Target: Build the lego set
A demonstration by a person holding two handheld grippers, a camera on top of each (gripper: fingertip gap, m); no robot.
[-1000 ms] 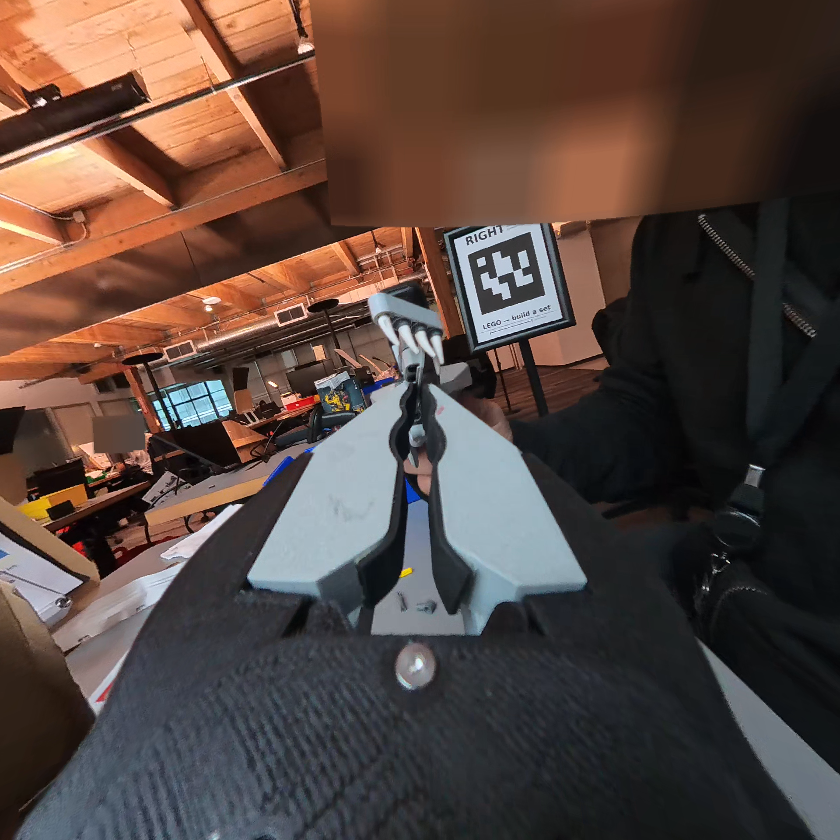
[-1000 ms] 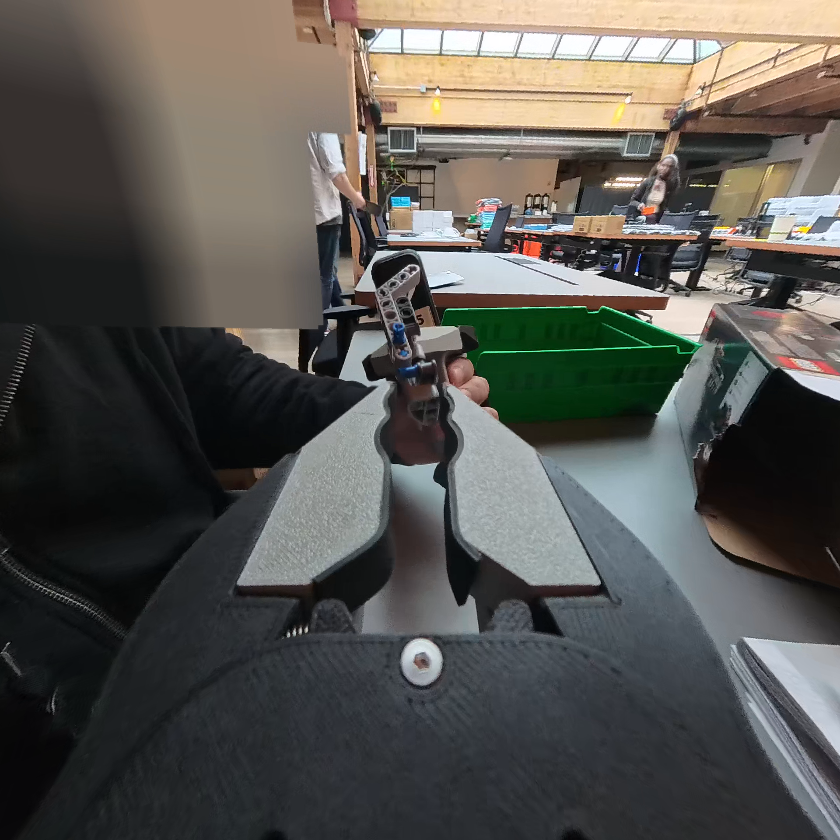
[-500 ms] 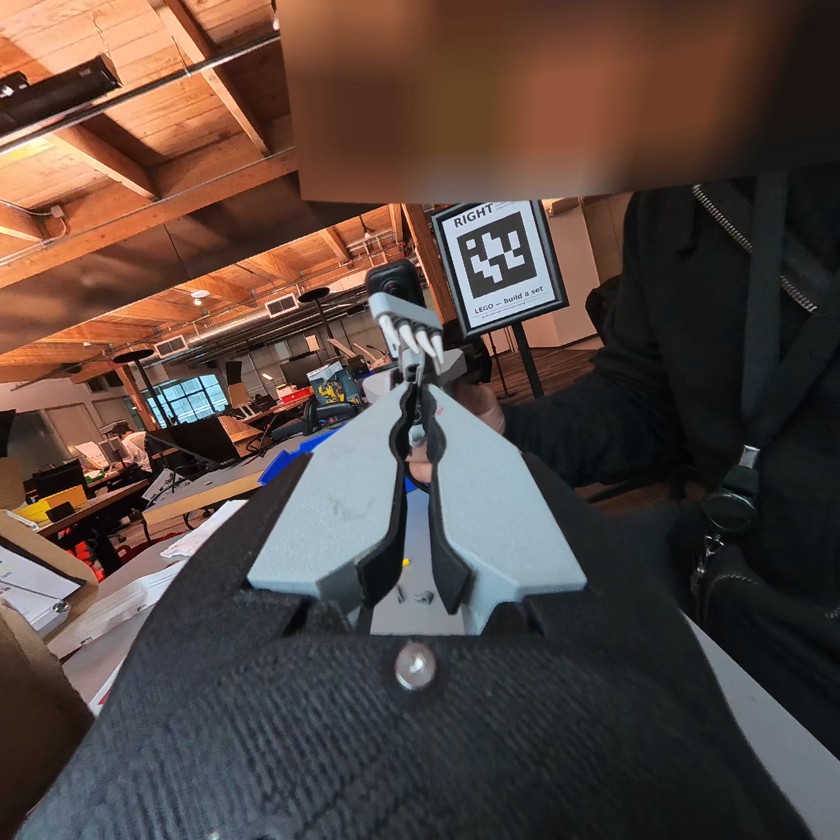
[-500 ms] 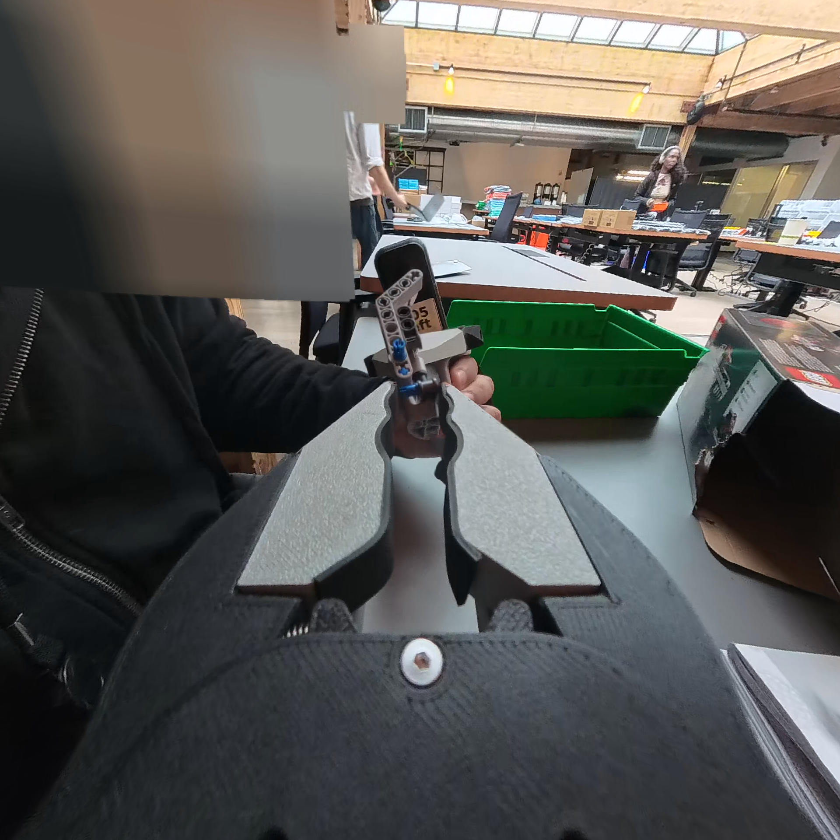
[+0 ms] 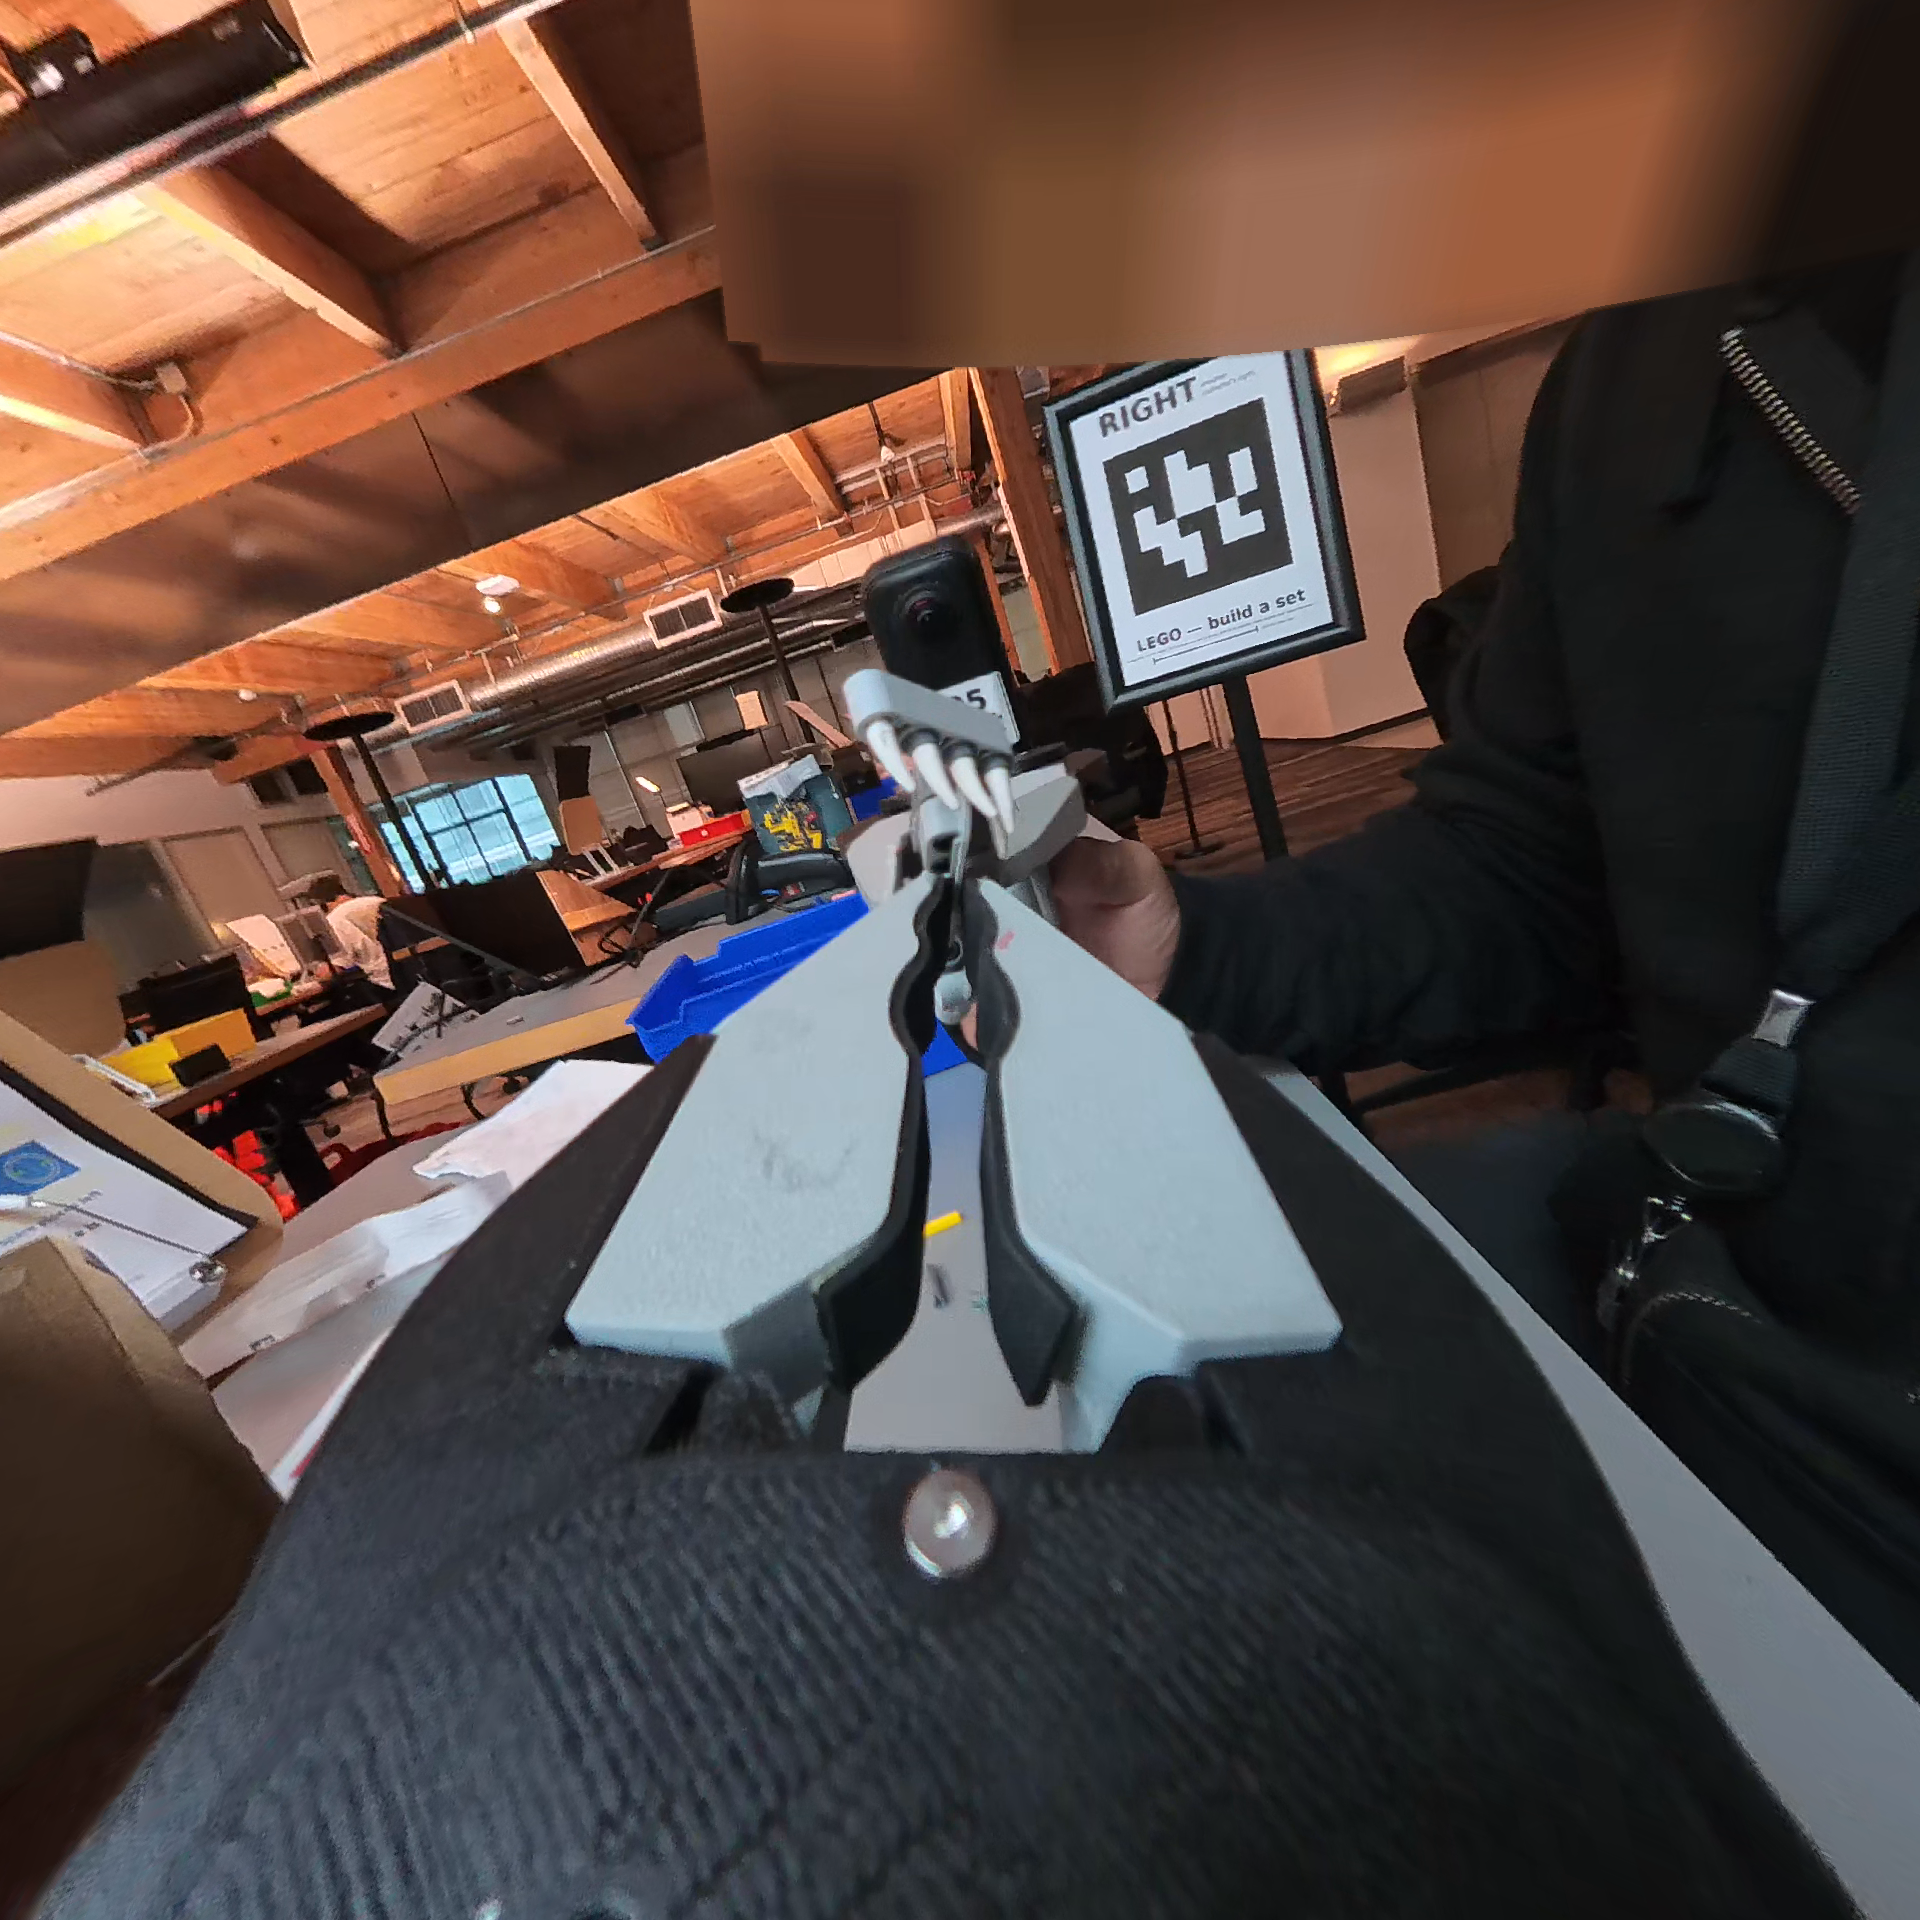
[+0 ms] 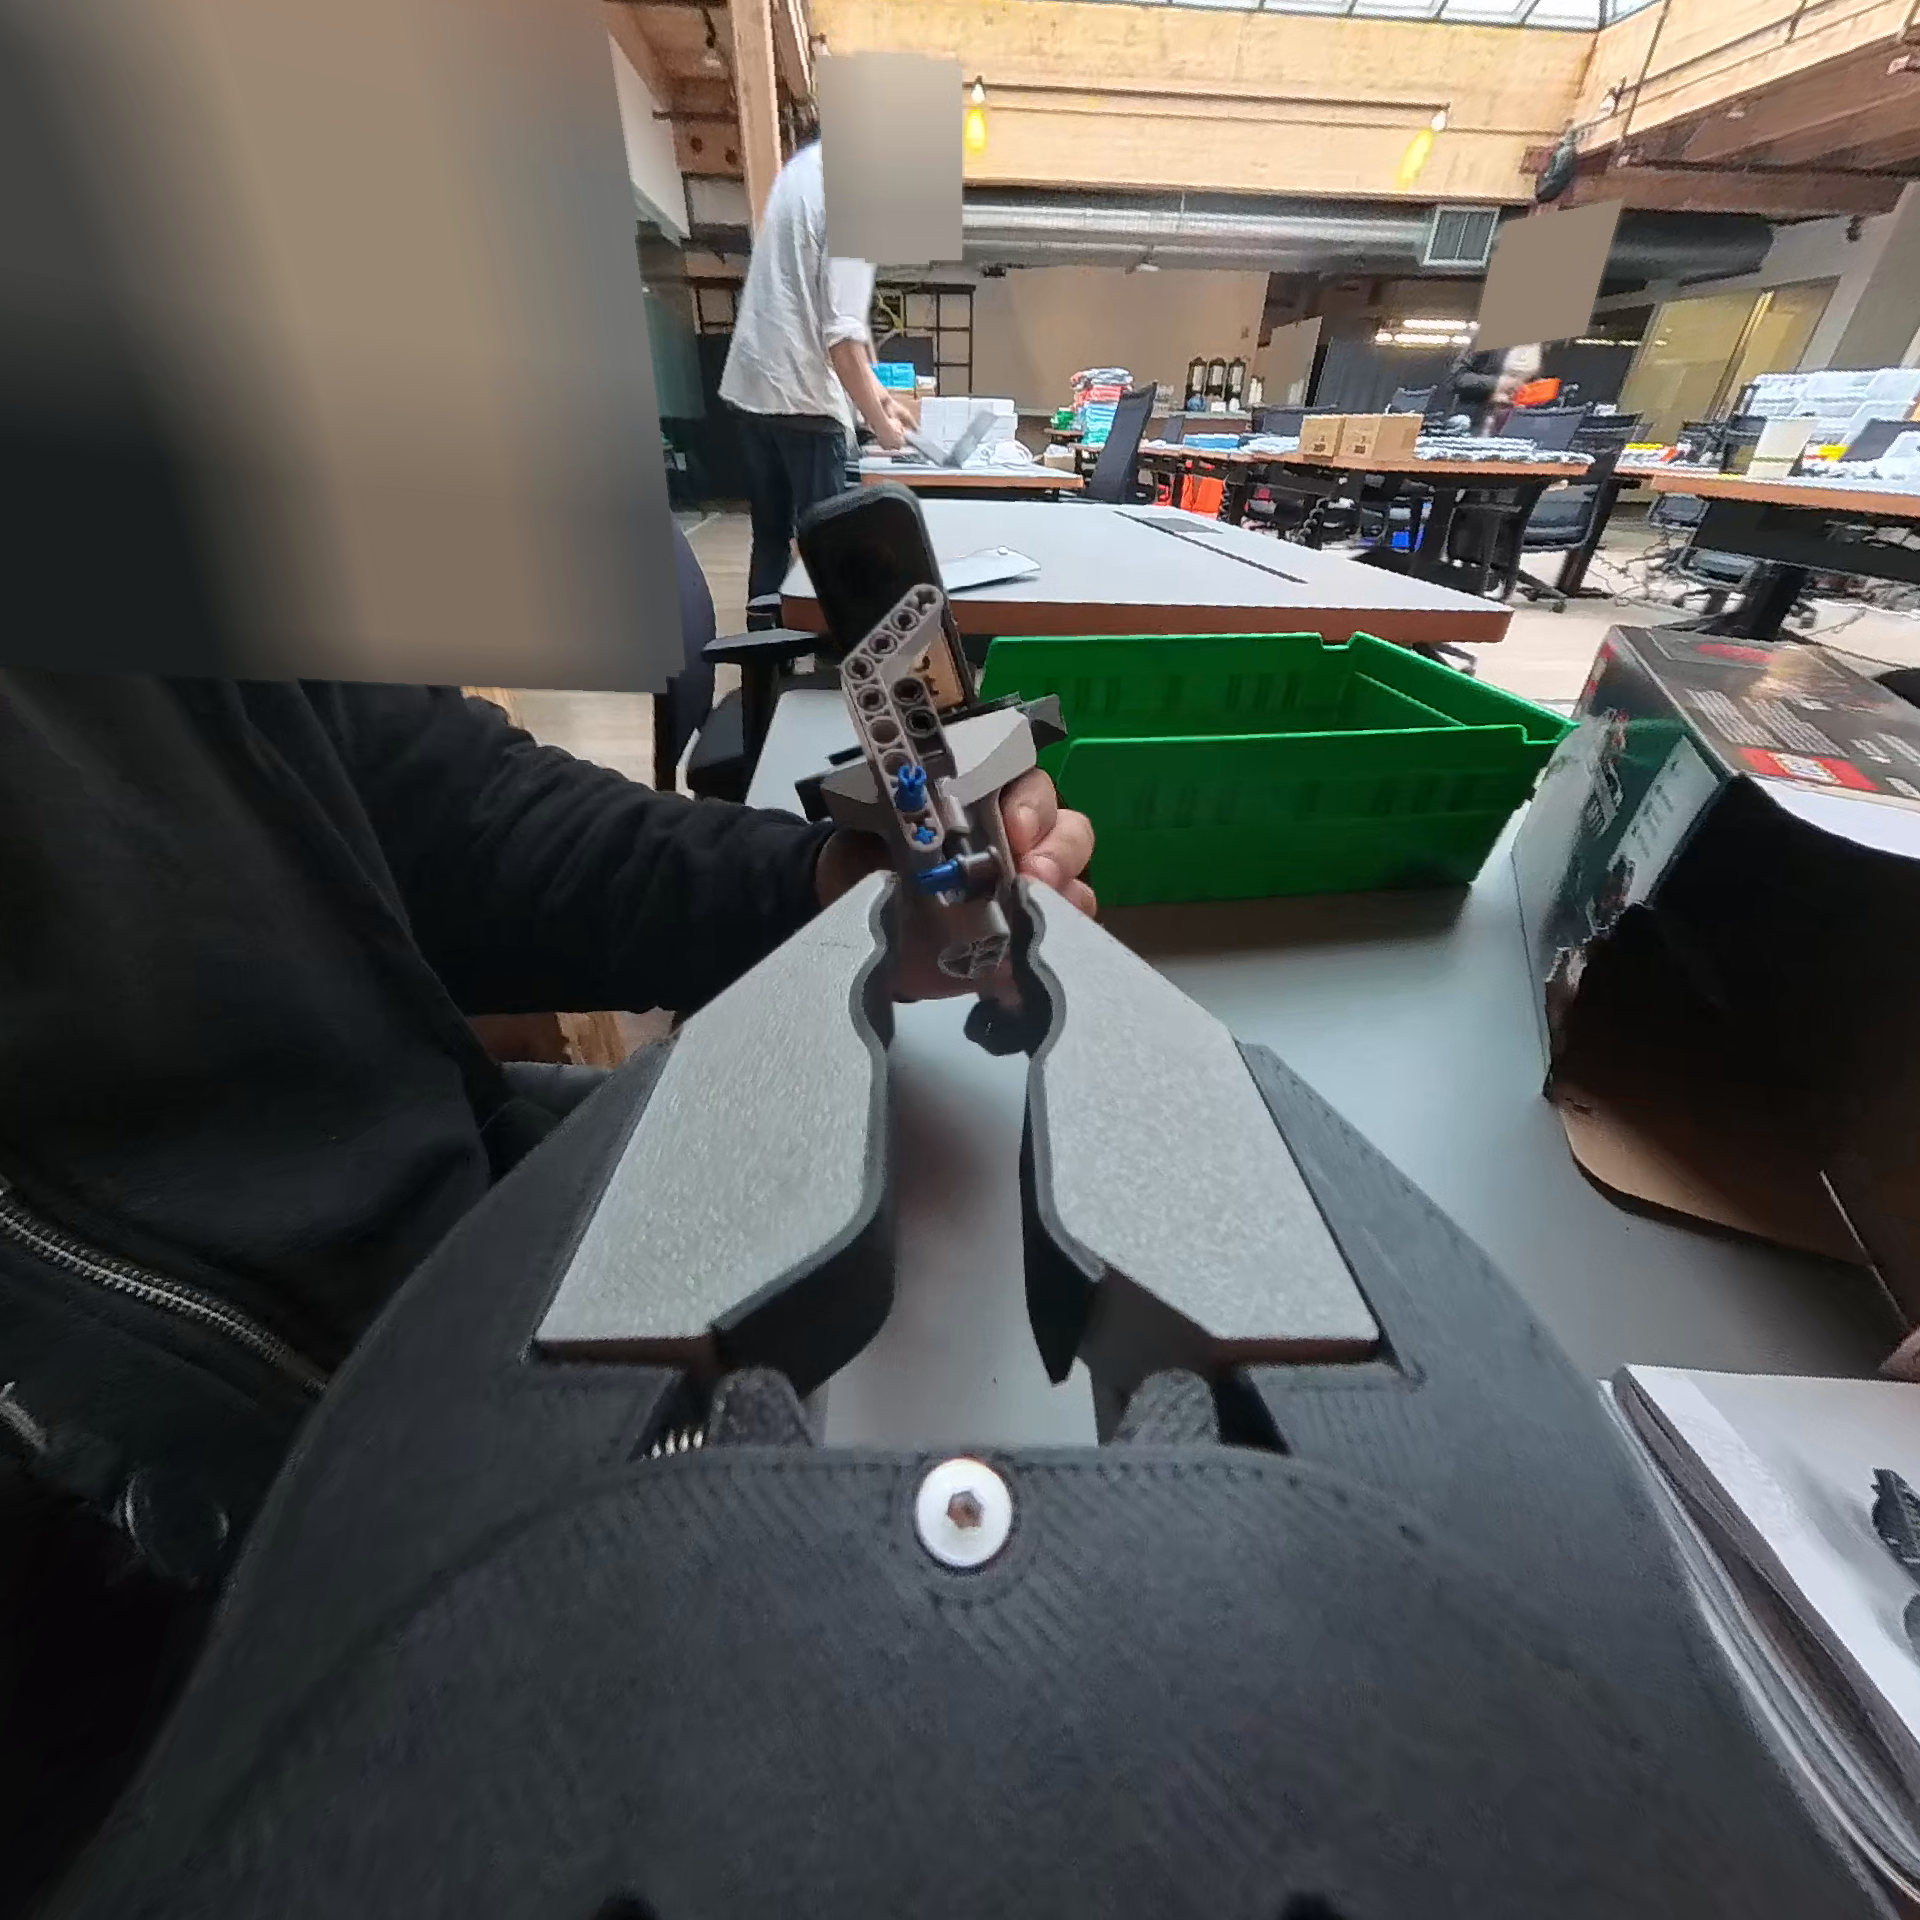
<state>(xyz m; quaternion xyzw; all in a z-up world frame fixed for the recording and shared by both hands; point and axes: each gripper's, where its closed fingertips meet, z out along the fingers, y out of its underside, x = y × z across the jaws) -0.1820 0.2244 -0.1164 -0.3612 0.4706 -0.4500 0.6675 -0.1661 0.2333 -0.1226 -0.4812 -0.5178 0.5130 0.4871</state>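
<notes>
Both grippers meet in the air above the grey table (image 6: 1403, 1039), each clamped on the same small lego piece (image 6: 914, 769). The left gripper (image 5: 951, 940) pinches its lower stem; 4 smooth pale claws (image 5: 961, 774) fan above. The right gripper (image 6: 961, 961) pinches below the holed grey beam with blue pins.

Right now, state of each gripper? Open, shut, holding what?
Left gripper: shut on the grey lego assembly, at its lower stem.
Right gripper: shut on the same lego assembly, below its blue pins.

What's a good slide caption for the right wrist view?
Right hand-held gripper pinches a grey lego assembly beside a green bin.
</notes>
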